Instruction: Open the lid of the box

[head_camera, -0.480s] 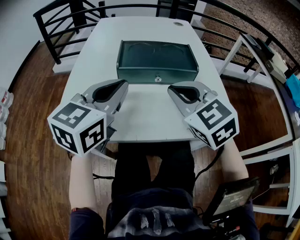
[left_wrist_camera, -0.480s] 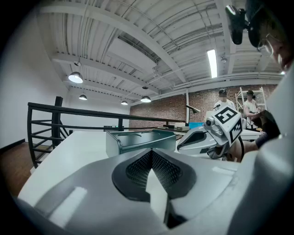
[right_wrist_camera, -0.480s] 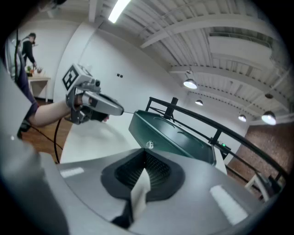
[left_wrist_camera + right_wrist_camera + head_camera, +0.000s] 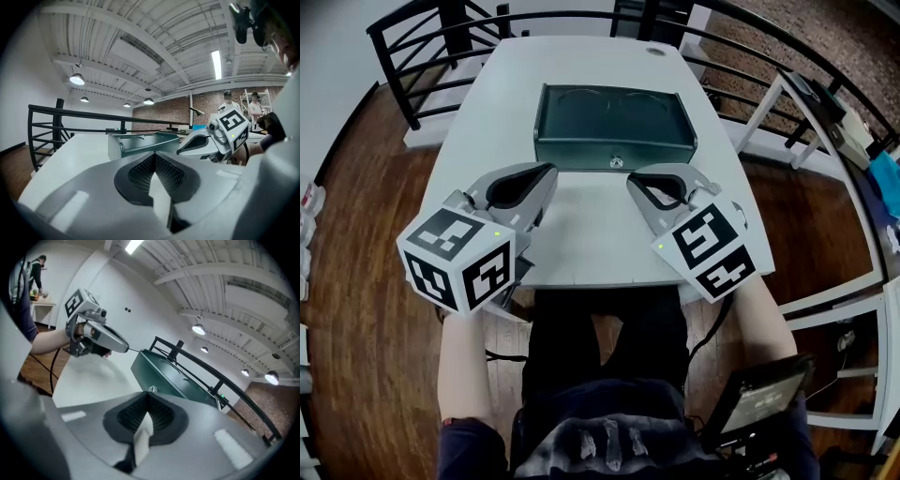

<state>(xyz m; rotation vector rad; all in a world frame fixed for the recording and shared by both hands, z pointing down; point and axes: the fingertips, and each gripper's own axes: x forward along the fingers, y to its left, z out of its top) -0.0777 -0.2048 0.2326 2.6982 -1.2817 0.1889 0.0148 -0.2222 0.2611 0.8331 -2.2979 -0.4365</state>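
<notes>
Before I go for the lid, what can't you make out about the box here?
Inside of the box: all views, the shut lid covers it.
Back wall: head view, behind the lid's far edge; gripper views look from the front.
Front lock: head and right gripper views, too small to tell if locked.
Box's front right end: left gripper view, the right gripper covers it.

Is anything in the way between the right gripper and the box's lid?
Nothing visible. Only bare table lies between the right gripper and the box; the left gripper is off to one side.
</notes>
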